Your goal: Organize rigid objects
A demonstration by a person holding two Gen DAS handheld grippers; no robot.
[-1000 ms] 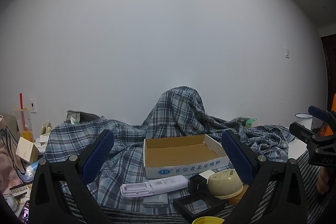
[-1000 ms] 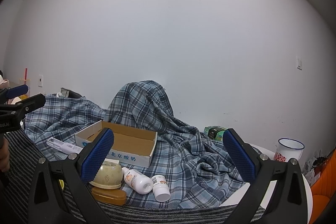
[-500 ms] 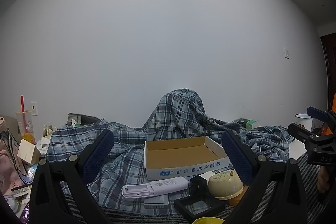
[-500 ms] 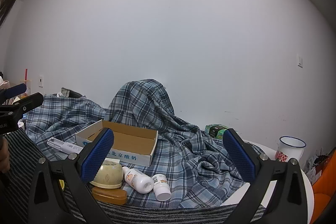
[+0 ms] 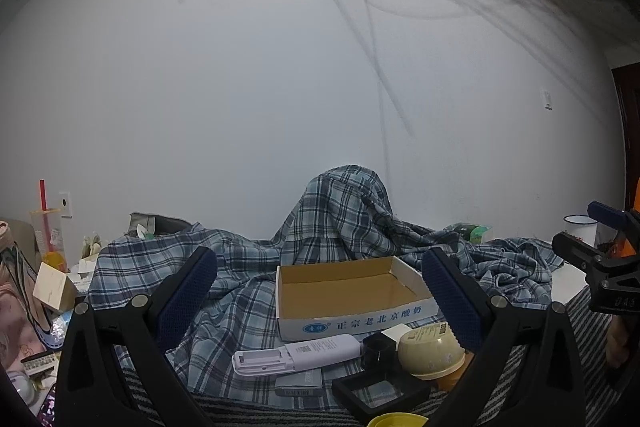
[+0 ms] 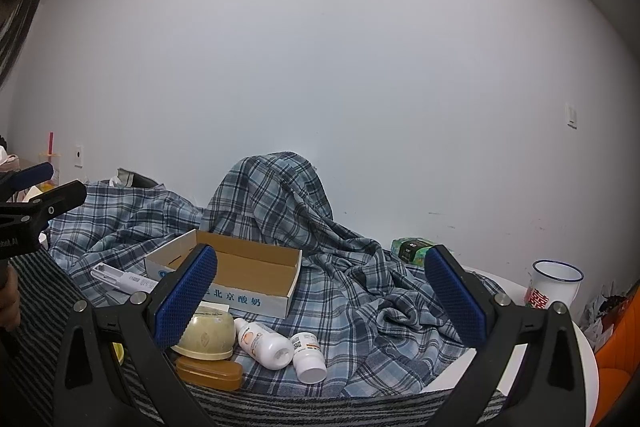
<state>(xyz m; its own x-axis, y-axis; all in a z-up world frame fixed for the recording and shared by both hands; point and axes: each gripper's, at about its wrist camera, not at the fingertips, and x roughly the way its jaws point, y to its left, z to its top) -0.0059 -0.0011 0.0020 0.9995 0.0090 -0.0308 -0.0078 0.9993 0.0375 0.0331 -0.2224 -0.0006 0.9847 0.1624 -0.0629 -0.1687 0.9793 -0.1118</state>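
Background: white wall behind a surface draped in plaid cloth (image 6: 360, 291), with a striped mat (image 6: 280, 405) at the near edge.
Left claw (image 5: 320, 301): spread wide, nothing held, raised above the near clutter.
Right claw (image 6: 320, 303): spread wide, nothing held, also raised.
Box (image 5: 348, 291): open and seen empty, set on the cloth, far of both claws, its long axis running left to right in the left view.
Remote (image 5: 298, 353): lying flat just near of the box, long axis left to right, below and between the left fingers; judged the left claw's nearest pick.
Bottles (image 6: 280, 345): two white ones lying on their sides, side by side, caps pointing near-right, below the middle of the right claw; judged nearer the right.
Bowl (image 6: 206, 333): upturned, atop an amber case (image 6: 210, 373), beside the right claw's left finger.
Room: open cloth right of the bottles; the box's near wall stands between objects and its floor, so a lift over it seems needed.
Edge: the case and a black frame (image 5: 380, 393) sit close to the near edge.
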